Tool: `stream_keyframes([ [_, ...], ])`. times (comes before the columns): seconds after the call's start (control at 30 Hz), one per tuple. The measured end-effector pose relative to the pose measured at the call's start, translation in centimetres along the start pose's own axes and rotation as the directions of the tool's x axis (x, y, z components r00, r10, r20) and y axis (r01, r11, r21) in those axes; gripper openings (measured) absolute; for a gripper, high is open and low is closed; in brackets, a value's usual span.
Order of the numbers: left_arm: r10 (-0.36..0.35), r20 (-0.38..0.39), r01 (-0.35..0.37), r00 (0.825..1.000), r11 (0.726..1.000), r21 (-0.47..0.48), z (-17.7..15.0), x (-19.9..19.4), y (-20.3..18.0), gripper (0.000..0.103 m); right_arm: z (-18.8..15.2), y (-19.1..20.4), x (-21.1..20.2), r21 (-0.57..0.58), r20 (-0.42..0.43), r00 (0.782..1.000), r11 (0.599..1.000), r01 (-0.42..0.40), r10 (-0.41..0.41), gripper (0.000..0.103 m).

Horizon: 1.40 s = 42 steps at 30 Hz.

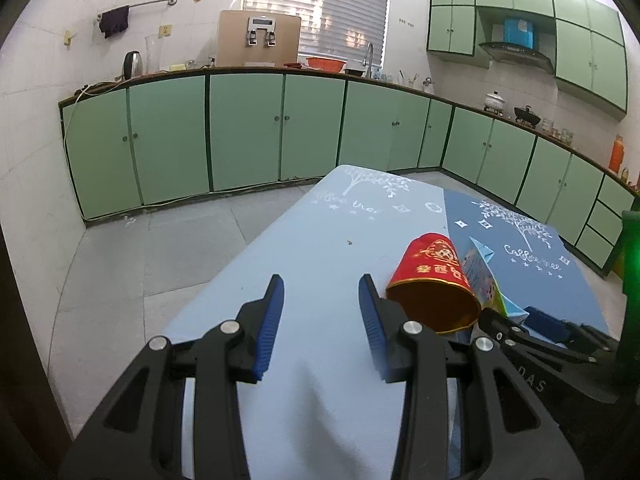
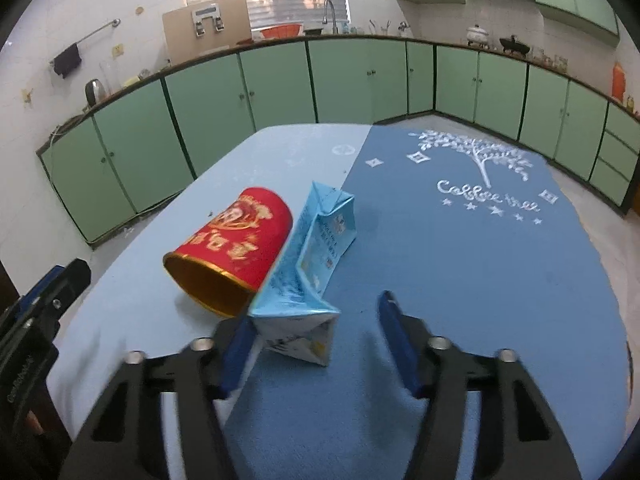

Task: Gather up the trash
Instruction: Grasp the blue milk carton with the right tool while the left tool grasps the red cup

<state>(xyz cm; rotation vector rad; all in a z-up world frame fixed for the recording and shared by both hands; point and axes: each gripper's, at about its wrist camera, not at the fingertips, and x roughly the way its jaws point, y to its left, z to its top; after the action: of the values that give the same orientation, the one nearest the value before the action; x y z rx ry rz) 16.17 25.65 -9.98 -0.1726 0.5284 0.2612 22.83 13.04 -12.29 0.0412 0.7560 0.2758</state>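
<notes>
A red paper cup (image 2: 236, 240) with gold print lies on its side on the table (image 2: 460, 280), its mouth toward me. A flattened light-blue carton (image 2: 316, 240) leans against the cup's right side. My right gripper (image 2: 316, 316) stands open around the carton's near end: the left finger is close beside it and the right finger is well clear. In the left wrist view, my left gripper (image 1: 321, 284) is open over bare cloth with nothing between its fingers. The cup (image 1: 434, 280) and carton (image 1: 482, 276) lie just to its right.
The table (image 1: 300, 240) wears a light-blue cloth on the left and a dark-blue one on the right. Green cabinets (image 1: 244, 132) line the walls beyond a grey tiled floor (image 1: 140, 248). A green object (image 1: 632, 248) stands at the far right edge.
</notes>
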Motion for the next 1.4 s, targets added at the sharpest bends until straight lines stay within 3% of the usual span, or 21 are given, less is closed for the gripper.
stream_keyframes([
  [0.07, -0.005, -0.004, 0.005, 1.000, 1.000, -0.001, 0.1, 0.1, -0.2, 0.038, 0.0, -0.4, 0.1, 0.015, -0.013, 1.000, 1.000, -0.023, 0.024, 0.036],
  [0.27, -0.064, -0.012, 0.064, 0.998, 0.998, 0.008, -0.1, 0.1, -2.2, 0.036, -0.2, -2.5, -1.5, 0.055, 0.011, 0.997, 0.995, -0.077, 0.077, 0.035],
  [0.6, -0.162, -0.031, 0.163, 0.986, 0.986, 0.038, -0.7, 0.8, -8.9, 0.036, -0.1, -9.7, -5.5, 0.113, 0.092, 0.994, 0.993, 0.040, -0.051, 0.035],
  [0.73, -0.159, -0.044, 0.160, 0.986, 0.986, 0.039, -0.9, 2.1, -11.4, 0.036, -0.3, -11.7, -6.0, 0.125, 0.107, 0.992, 0.991, 0.055, -0.068, 0.035],
  [1.0, -0.087, -0.087, 0.091, 0.992, 0.995, 0.039, -0.4, 5.4, -13.8, 0.036, -1.0, -13.9, -6.1, 0.135, 0.117, 0.990, 0.989, 0.058, -0.074, 0.035],
  [1.1, -0.070, -0.107, 0.074, 0.992, 0.996, 0.040, -0.1, 6.4, -13.9, 0.026, -1.2, -14.4, -6.1, 0.146, 0.115, 0.991, 0.988, 0.056, -0.073, 0.035],
  [1.23, -0.073, -0.127, 0.076, 0.989, 0.997, 0.023, -0.1, 6.9, -13.7, 0.001, -1.2, -14.7, -6.0, 0.148, 0.112, 0.991, 0.987, 0.056, -0.073, 0.035],
  [1.4, -0.077, -0.067, 0.079, 0.995, 0.997, 0.026, 0.1, 5.6, -13.7, 0.000, -1.2, -14.2, -6.1, 0.132, 0.116, 0.991, 0.990, 0.054, -0.070, 0.035],
])
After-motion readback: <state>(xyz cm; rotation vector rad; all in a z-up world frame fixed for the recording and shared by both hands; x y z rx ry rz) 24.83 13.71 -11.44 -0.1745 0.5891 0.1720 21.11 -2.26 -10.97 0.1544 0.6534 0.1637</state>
